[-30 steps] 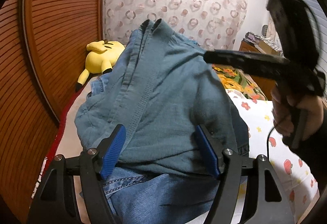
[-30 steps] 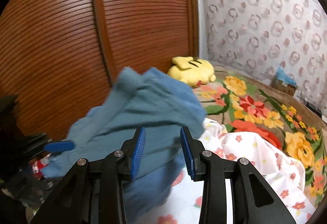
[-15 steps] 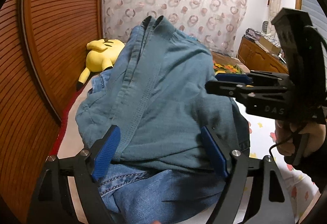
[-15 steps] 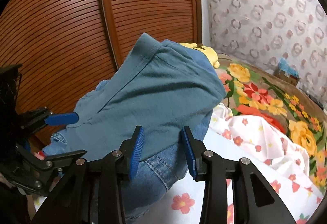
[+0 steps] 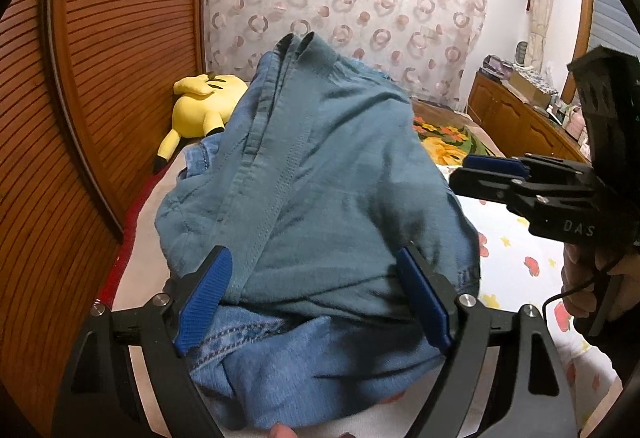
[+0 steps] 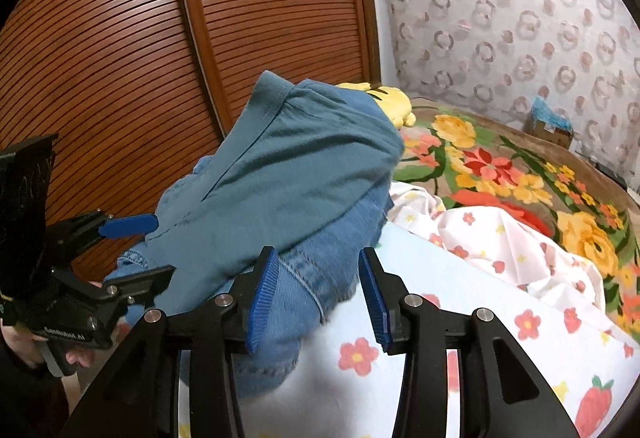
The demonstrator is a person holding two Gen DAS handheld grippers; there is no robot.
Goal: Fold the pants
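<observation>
A teal garment [image 5: 340, 178] lies rumpled on top of blue denim jeans [image 5: 300, 366] on the bed. My left gripper [image 5: 314, 298] stands open and wide, its blue pads on either side of the near end of this heap. In the right wrist view the teal garment [image 6: 288, 174] covers the jeans [image 6: 320, 262], whose hem corner lies between the opening jaws of my right gripper [image 6: 318, 298]; only the left pad touches the denim. Each gripper shows in the other's view: the right gripper [image 5: 480, 178] beside the heap, the left gripper [image 6: 136, 250] at its far side.
A yellow plush toy [image 5: 200, 106] lies behind the heap. Slatted wooden wardrobe doors [image 6: 200, 38] close off the left side. A white flowered sheet [image 6: 480, 278] and a bright floral blanket [image 6: 500, 166] cover the bed. A wooden cabinet [image 5: 516, 118] stands at the far right.
The right gripper came down from above the heap to its side and its jaws widened around the denim corner. The teal garment settled onto the jeans. The left jaws opened wider.
</observation>
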